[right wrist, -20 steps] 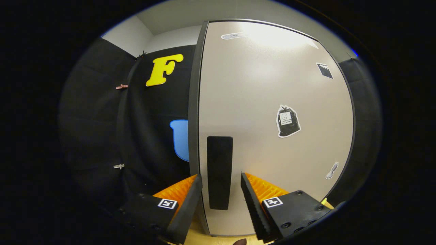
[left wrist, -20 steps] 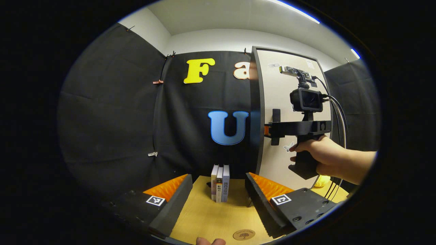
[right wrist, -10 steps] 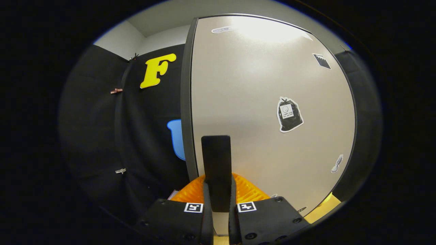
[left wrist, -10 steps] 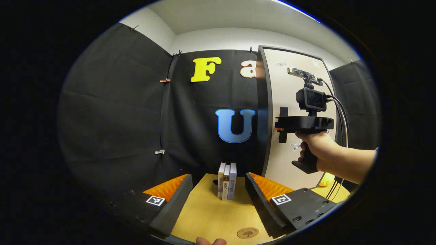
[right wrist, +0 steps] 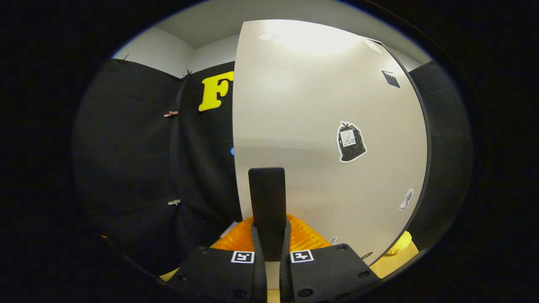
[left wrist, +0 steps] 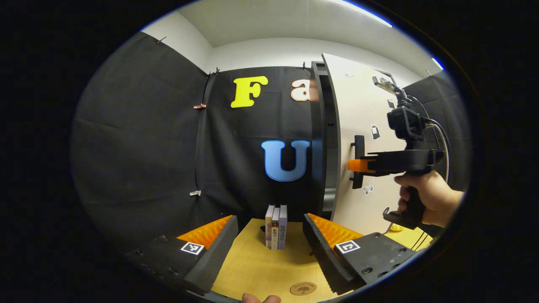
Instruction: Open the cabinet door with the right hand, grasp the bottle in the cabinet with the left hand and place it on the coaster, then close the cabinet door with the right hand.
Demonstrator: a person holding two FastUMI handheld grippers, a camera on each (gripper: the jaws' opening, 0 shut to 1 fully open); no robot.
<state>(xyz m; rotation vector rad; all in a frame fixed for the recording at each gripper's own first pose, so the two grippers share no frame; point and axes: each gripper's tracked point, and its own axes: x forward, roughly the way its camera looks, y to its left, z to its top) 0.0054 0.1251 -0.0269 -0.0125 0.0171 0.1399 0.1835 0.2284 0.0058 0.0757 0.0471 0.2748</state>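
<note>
Three books [left wrist: 276, 226] stand upright on the wooden table [left wrist: 261, 269] between the spread fingers of the left gripper [left wrist: 269, 240], with the coaster [left wrist: 302, 288] just ahead of it. Further right, the cabinet door [left wrist: 358, 126] stands slightly ajar, and the right gripper [right wrist: 270, 248] has both fingers pinching its dark handle [right wrist: 266, 202]; the bottle cannot be seen.

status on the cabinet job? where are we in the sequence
Step one, underway. Done: the right gripper is shut on the door handle, and the cabinet door stands ajar off the cabinet frame. In hand: swinging it wider. Left: the left gripper is open and empty over the table, the coaster is bare, the bottle isn't in sight, and the door needs closing.
</note>
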